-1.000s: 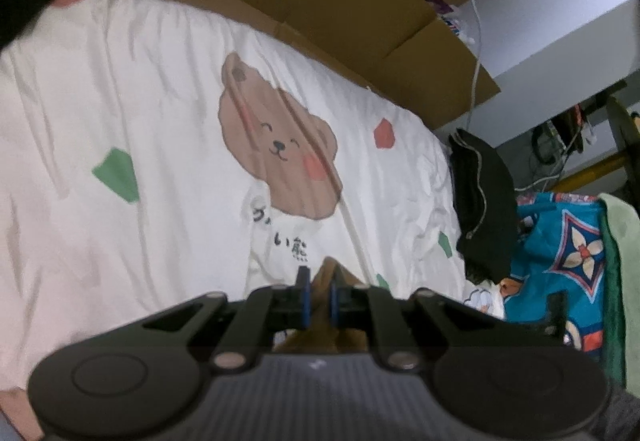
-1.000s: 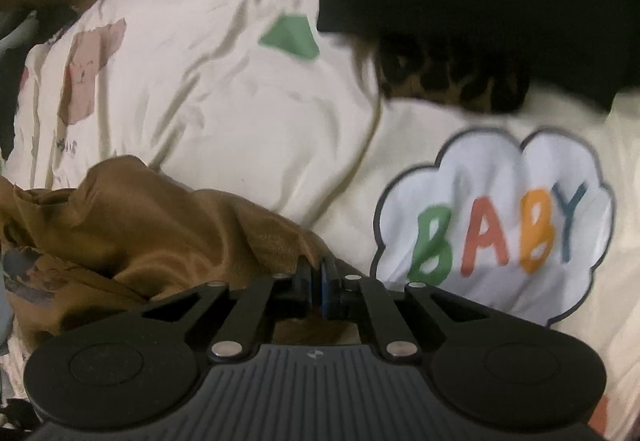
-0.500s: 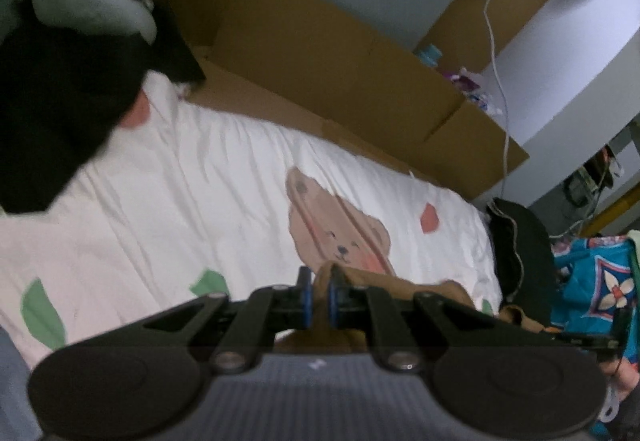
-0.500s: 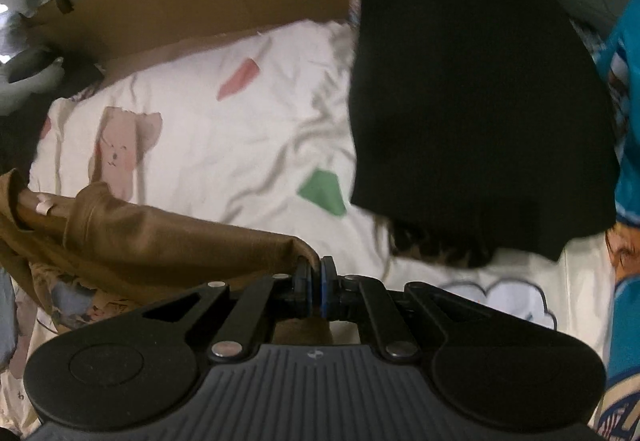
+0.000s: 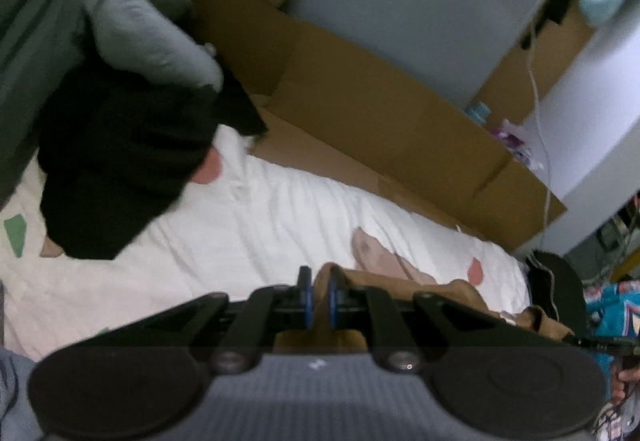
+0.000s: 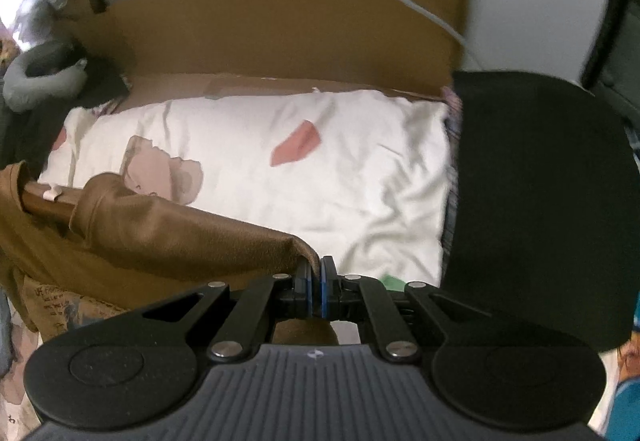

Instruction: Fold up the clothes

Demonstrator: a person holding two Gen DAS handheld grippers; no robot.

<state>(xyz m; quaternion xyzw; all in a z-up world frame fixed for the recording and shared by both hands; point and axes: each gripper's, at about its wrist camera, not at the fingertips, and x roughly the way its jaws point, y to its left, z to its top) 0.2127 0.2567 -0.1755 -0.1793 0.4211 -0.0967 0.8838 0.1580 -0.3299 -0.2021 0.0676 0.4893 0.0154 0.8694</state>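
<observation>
Right wrist view: my right tongs [image 6: 315,287] are clenched on a corner of the brown satin-like garment [image 6: 160,233], which stretches away to the left in a taut band, with a printed panel hanging below it. Left wrist view: my left tongs [image 5: 318,297] pinch another edge of the same brown garment [image 5: 448,291]. I judge I hold it by two points so it hangs open and can be spread flat before any crease goes in; how much folding it has had I cannot tell.

The garment is off the white bedcover with bear and coloured-patch print [image 6: 320,169], above its near side. A black folded cloth [image 6: 540,209] lies at the cover's right, a brown cardboard sheet [image 6: 280,25] stands behind.

Against a second ago: both cameras tilted up from the cover to the wall, and the garment went from a crumpled heap to a stretched span.
</observation>
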